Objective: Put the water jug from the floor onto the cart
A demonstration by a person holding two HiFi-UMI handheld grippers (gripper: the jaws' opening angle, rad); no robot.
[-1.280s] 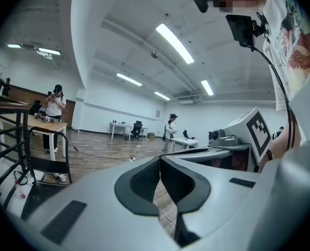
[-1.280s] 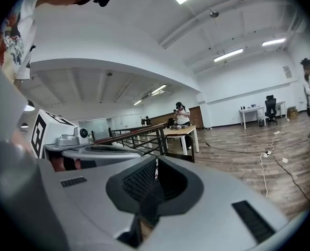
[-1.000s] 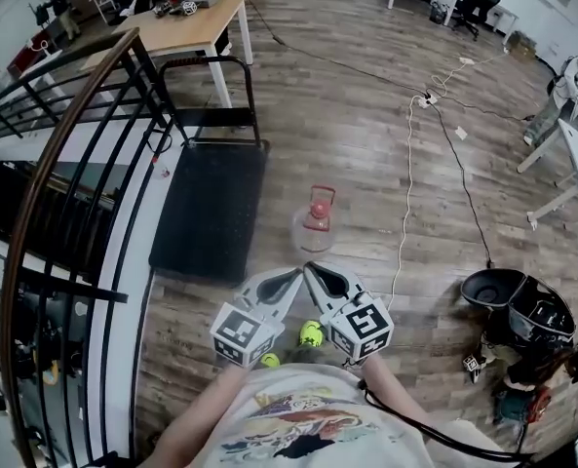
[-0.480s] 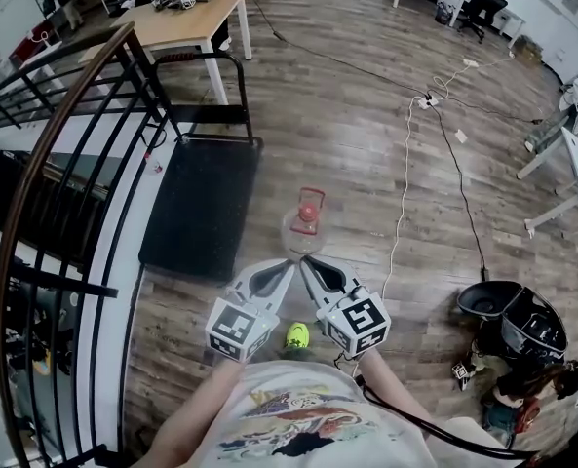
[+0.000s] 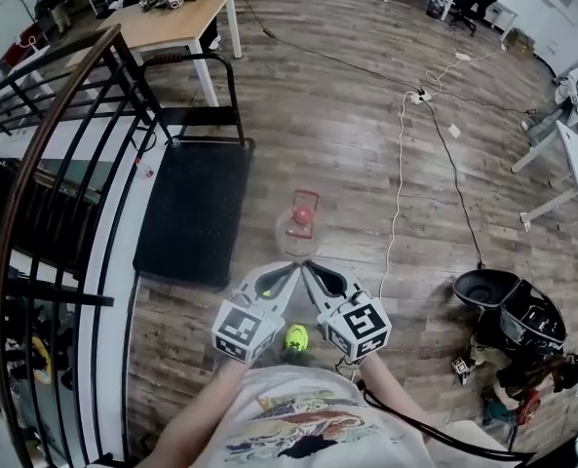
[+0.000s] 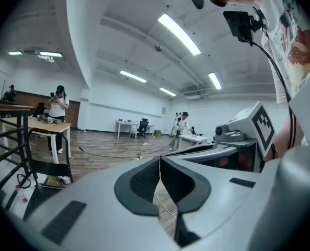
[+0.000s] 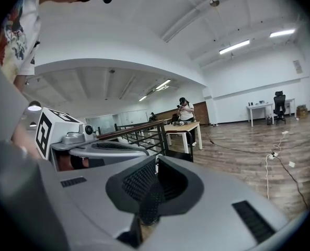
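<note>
A clear water jug (image 5: 296, 230) with a red cap and red handle stands on the wood floor. The flat black cart (image 5: 193, 208) with its black push handle (image 5: 199, 84) lies just left of it. Both grippers hover close together right in front of the jug. My left gripper (image 5: 293, 267) is shut with nothing in it, and my right gripper (image 5: 306, 266) is shut and empty too. In the left gripper view the pads (image 6: 160, 179) meet, and the right gripper's marker cube (image 6: 259, 127) shows beside them. The right gripper view shows its pads (image 7: 156, 179) closed.
A black stair railing (image 5: 64, 154) runs along the left. A wooden table (image 5: 172, 22) stands behind the cart. A white cable (image 5: 398, 193) and power strip lie right of the jug. Bags and gear (image 5: 513, 320) sit at the right. My yellow-green shoe (image 5: 296, 337) is below the grippers.
Both grippers have moved forward toward the jug, which now sits just past their tips. Their jaws stayed shut.
</note>
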